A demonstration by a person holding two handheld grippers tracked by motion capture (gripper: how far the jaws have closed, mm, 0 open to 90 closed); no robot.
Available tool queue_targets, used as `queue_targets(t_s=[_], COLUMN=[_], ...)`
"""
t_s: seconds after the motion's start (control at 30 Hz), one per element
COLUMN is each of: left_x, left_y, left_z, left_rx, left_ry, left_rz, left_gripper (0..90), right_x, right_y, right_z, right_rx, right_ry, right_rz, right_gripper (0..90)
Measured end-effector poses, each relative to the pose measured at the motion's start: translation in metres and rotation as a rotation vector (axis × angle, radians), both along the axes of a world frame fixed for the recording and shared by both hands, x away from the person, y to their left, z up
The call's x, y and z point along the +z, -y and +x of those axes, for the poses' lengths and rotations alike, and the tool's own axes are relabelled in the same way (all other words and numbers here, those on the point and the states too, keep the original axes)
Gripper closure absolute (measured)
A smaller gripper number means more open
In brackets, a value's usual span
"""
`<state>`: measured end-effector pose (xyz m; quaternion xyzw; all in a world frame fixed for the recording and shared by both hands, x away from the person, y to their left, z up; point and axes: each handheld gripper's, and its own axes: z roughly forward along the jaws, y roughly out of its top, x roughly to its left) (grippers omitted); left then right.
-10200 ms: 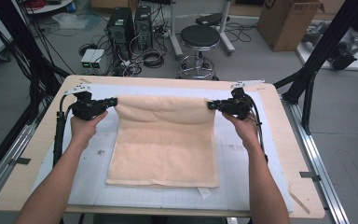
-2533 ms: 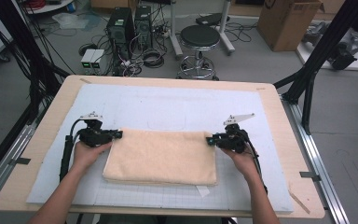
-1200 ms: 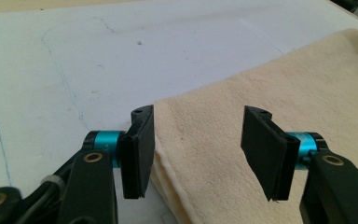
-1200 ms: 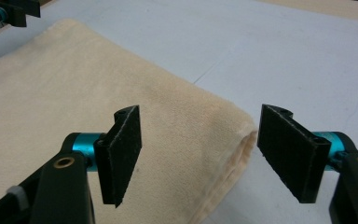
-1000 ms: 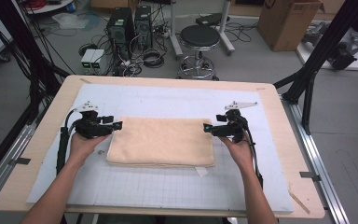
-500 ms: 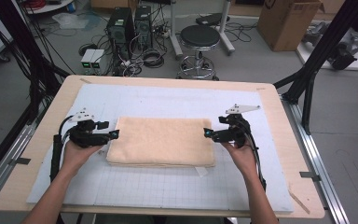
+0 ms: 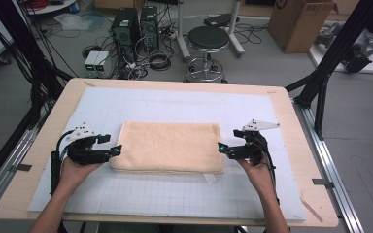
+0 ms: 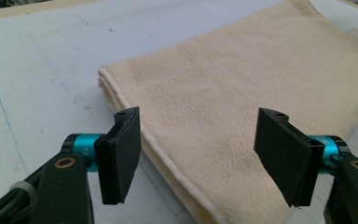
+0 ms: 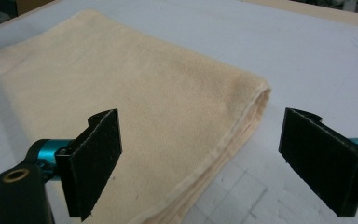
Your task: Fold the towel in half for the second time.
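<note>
A beige towel lies folded in a flat rectangle on the white mat. My left gripper sits at the towel's left end, near its front corner. Its jaws have just been opening and stand open, nothing pressed between them. In the left gripper view the gripper frames the towel's hemmed edge, which lies below the pads. My right gripper is at the towel's right end, its jaws also just opened. In the right gripper view the gripper stands wide over the towel's folded corner, apart from it.
The white grid mat covers most of the wooden table. A small white tag pokes out at the towel's front edge. Beyond the table's far edge stand a stool, computer towers and a cardboard box.
The towel, spread long at first, now lies folded into a short rectangle. Over the last second both grippers let go of its ends and drew slightly toward the near side.
</note>
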<state>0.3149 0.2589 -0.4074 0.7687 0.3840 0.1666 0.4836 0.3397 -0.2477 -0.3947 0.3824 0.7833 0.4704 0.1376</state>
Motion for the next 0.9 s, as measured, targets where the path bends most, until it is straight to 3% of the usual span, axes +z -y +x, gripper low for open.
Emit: queue_targets(t_s=[0.1,0.17,0.33,0.53,0.9], left_x=[-0.002,-0.003,-0.008,-0.011,-0.015], left_y=[0.001,0.001,0.003,-0.001,-0.007], left_z=[-0.007,-0.012,-0.021,-0.031,-0.056], left_rx=[0.0,-0.001,-0.009,-0.011,-0.002], left_ry=[0.005,0.016,0.026,0.029,0.046], left_rz=[0.026,0.011,0.03,0.021,0.033], left_gripper=[31.4,31.5,31.3,30.5,29.5], right_x=[-0.005,-0.008,-0.014,-0.018,-0.025], right_y=[0.004,0.006,0.011,0.013,0.02], right_z=[-0.007,-0.012,-0.021,-0.03,-0.051], right_rx=[-0.004,-0.008,-0.019,-0.019,-0.02], right_ry=[0.006,0.002,-0.005,0.02,0.025], right_rz=[0.0,-0.003,0.005,-0.007,-0.012], right_gripper=[12.4,12.4,12.3,12.3,12.3])
